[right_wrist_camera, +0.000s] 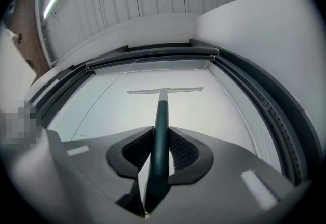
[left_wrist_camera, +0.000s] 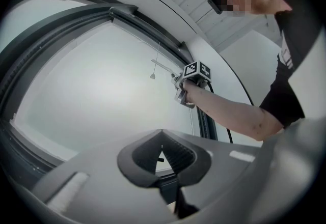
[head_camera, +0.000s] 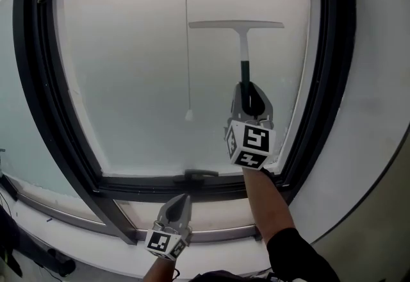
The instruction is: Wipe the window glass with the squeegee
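**A:** Where is the squeegee [head_camera: 244, 72]?

**B:** Upper right of centre in the head view. Its pale blade lies level across the glass [head_camera: 128, 69], and its dark handle runs straight down from the blade.

**A:** What holds it?

**B:** The right gripper [head_camera: 246, 90]. In its own view both pads are pressed on the handle, one on each side, and the blade stands crosswise far ahead.

**A:** And the other one?

**B:** The left gripper [head_camera: 181, 200] sits at the bottom centre, below the lower rail of the dark frame [head_camera: 38, 82]. It points upward and is well apart from the squeegee. Its jaws meet at the tips with nothing between them.

**A:** Anything else around?

**B:** A thin cord [head_camera: 187, 50] hangs down the pane just left of the blade and ends in a small pull. A latch [head_camera: 200, 175] lies on the lower rail. A bare forearm [head_camera: 269, 210] reaches up from the lower right to the right gripper.
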Tool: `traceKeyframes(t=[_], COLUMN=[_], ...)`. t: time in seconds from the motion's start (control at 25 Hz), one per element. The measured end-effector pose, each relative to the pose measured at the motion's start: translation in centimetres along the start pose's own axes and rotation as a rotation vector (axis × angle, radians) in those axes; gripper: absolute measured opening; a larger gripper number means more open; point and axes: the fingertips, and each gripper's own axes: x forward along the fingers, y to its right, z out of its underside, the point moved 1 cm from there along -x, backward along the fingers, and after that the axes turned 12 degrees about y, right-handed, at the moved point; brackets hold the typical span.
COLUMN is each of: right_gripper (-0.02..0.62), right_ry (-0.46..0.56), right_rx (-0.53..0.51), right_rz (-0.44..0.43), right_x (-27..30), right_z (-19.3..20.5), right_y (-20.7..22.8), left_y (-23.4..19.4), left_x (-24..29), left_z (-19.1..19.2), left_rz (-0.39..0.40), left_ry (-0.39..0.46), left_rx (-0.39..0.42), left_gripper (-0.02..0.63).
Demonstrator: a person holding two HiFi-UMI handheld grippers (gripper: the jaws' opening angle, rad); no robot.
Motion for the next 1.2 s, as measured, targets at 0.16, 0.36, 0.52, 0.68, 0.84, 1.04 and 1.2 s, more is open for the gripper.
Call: traceKeyframes(t=[0.16,0.36,0.52,0.68,0.84,1.04,1.2], right_gripper=[0.095,0.095,0.095,0.095,0.095,0.095,0.095], right_ry=[-0.026,-0.046,-0.056,-0.077,-0.103,-0.128,-0.148], right_rx=[-0.002,-0.008,-0.022,-0.030,0.004,0.008,0.013], right_rz=[0.011,0.019,0.027,0.032,0.037,0.034,0.044], right_x=[-1.8,-3.2,-4.1,-5.0,-5.7,-6.8,-7.8], right_z=[1.4,2.3,2.8,3.7,4.8,6.0,7.2], right_y=[-0.5,-0.7,-0.7,-0.9,-1.2,-1.4,-1.5], left_y=[-0.6,-0.1,0.2,0.4,0.0,-0.3,-0.6], left_x=[0.4,1.3,1.6,1.1,0.6,0.2,-0.2], left_z=[-0.5,-1.4,-1.4,-0.9,-0.4,-0.2,0.2], left_rz=[0.019,0.044,0.067,0.084,0.083,0.078,0.072], left_ry=[0.001,0.012,0.010,-0.009,-0.026,-0.029,-0.044], left_rx=[0.018,-0.003,-0.013,-0.014,-0.016,-0.021,-0.025], left_gripper=[-0.002,-0.002,-0.002,-0.002,-0.002,-0.002,-0.002])
